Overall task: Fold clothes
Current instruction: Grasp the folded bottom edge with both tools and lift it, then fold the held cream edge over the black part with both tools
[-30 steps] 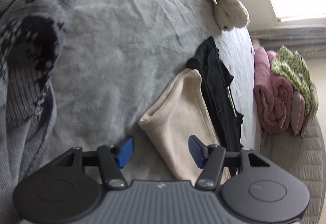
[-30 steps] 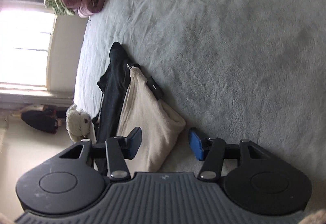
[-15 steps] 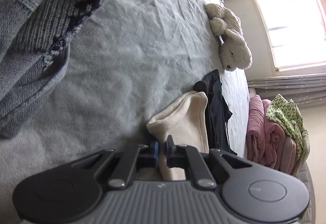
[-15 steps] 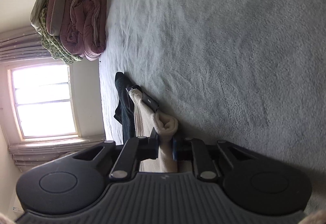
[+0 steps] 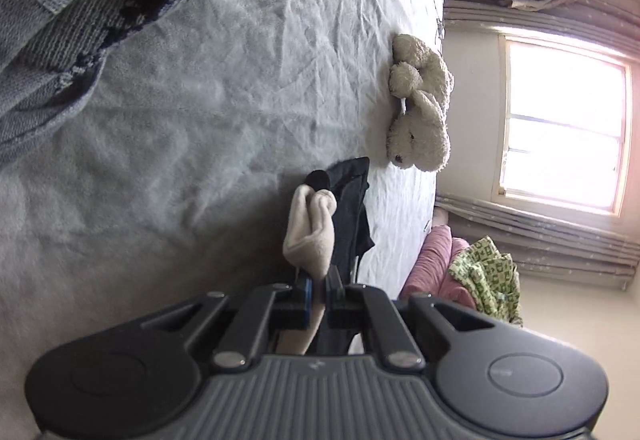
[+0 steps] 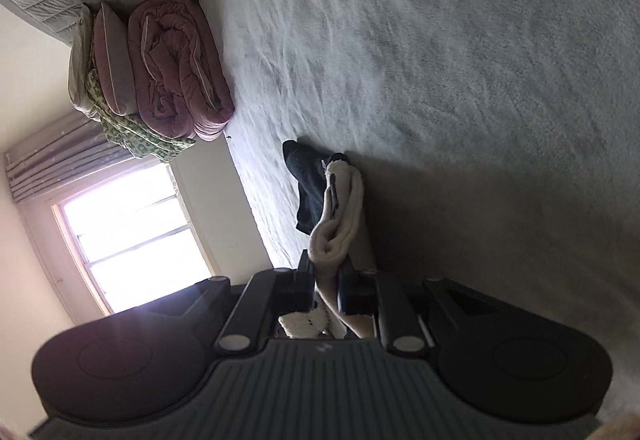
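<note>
Cream fleece garment [image 5: 310,236] hangs bunched above the grey bed [image 5: 224,112], left tool [image 5: 317,290] and right tool [image 6: 325,282] each clamped on an edge, dark garment [image 5: 352,200] just behind, plush toy [image 5: 420,112] nearby.

A cream garment [image 5: 310,236] and a black garment [image 5: 352,208] were seen on the pale grey bed [image 5: 200,140]. A grey sweater [image 5: 80,0] was patterned in navy. A pink quilt [image 6: 180,68], a green-patterned cloth [image 6: 136,136] and a beige plush toy [image 5: 420,108] were noted.
</note>
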Tool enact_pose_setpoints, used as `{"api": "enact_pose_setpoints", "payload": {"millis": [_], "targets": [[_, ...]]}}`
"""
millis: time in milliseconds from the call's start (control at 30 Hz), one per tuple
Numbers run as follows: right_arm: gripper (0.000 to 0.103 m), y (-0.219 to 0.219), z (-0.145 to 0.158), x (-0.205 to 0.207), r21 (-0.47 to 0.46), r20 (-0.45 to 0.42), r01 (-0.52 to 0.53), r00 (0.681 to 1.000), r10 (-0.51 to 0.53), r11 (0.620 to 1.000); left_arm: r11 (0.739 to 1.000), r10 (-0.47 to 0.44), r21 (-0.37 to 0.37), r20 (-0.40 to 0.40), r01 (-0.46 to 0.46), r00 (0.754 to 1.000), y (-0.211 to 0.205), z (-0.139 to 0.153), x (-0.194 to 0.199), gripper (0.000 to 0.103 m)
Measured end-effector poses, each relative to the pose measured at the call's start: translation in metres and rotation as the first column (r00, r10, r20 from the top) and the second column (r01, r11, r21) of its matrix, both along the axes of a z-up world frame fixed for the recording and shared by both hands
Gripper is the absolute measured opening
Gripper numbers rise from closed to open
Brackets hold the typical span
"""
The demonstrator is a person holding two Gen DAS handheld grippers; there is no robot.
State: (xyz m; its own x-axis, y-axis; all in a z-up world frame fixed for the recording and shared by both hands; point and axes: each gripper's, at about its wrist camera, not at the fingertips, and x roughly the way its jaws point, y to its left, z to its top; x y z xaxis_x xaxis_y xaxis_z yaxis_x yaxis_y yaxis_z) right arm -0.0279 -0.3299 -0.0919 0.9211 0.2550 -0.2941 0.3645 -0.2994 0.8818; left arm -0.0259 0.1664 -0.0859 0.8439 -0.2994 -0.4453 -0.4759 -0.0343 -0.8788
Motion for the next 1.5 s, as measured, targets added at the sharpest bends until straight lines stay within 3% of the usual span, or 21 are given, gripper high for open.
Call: {"api": "enact_pose_setpoints", "payload": {"millis": [167, 467, 733, 900, 1100, 1167, 1200, 1233, 1267, 1333, 1400, 1500], "targets": [[0.014, -0.004, 0.013, 0.023, 0.016, 0.024, 0.004, 1.0, -0.004, 1.0, 0.996, 0.046, -0.082, -0.005, -0.046, 0.999, -0.001, 0.011, 0.014, 0.005], [0.014, -0.01, 0.024, 0.076, -0.021, 0.041, 0.006, 0.999, -0.005, 1.0, 0.99, 0.075, -0.12, 0.012, -0.073, 0.997, -0.006, 0.03, 0.072, 0.005], [0.014, -0.011, 0.013, 0.132, -0.086, 0.019, 0.001, 1.0, 0.001, 0.996, 0.999, 0.033, 0.013, 0.014, -0.033, 0.999, -0.014, 0.019, 0.137, 0.005], [0.014, -0.012, -0.014, 0.164, -0.121, -0.015, -0.015, 1.0, 0.013, 0.993, 0.995, 0.003, 0.101, 0.012, -0.004, 1.0, -0.019, 0.011, 0.178, 0.006], [0.02, -0.017, -0.041, 0.19, -0.114, 0.002, -0.066, 0.998, 0.066, 0.991, 0.965, -0.09, 0.25, 0.024, 0.082, 0.996, -0.016, -0.006, 0.214, 0.009], [0.029, -0.021, -0.036, 0.191, -0.129, 0.042, -0.077, 0.996, 0.083, 0.989, 0.953, -0.136, 0.28, 0.049, 0.117, 0.989, -0.01, -0.008, 0.218, 0.016], [0.033, -0.024, -0.032, 0.191, -0.147, 0.068, -0.078, 0.994, 0.089, 0.986, 0.944, -0.158, 0.303, 0.07, 0.13, 0.985, -0.006, -0.006, 0.219, 0.018], [0.042, -0.026, -0.027, 0.191, -0.167, 0.092, -0.079, 0.991, 0.096, 0.983, 0.935, -0.18, 0.326, 0.09, 0.142, 0.979, -0.003, -0.004, 0.219, 0.028], [0.047, -0.029, -0.021, 0.19, -0.208, 0.106, -0.08, 0.989, 0.103, 0.975, 0.919, -0.207, 0.361, 0.102, 0.158, 0.973, 0.0, -0.001, 0.22, 0.046], [0.047, -0.027, -0.009, 0.191, -0.352, 0.096, -0.104, 0.985, 0.146, 0.93, 0.867, -0.272, 0.457, 0.102, 0.198, 0.957, 0.005, 0.006, 0.224, 0.055], [0.047, -0.02, 0.001, 0.194, -0.532, 0.05, -0.146, 0.978, 0.203, 0.834, 0.794, -0.343, 0.556, 0.075, 0.246, 0.936, 0.003, 0.007, 0.23, 0.056], [0.047, -0.009, 0.017, 0.199, -0.756, -0.04, -0.204, 0.963, 0.267, 0.622, 0.653, -0.44, 0.689, 0.009, 0.314, 0.898, -0.002, 0.005, 0.24, 0.056]]}}
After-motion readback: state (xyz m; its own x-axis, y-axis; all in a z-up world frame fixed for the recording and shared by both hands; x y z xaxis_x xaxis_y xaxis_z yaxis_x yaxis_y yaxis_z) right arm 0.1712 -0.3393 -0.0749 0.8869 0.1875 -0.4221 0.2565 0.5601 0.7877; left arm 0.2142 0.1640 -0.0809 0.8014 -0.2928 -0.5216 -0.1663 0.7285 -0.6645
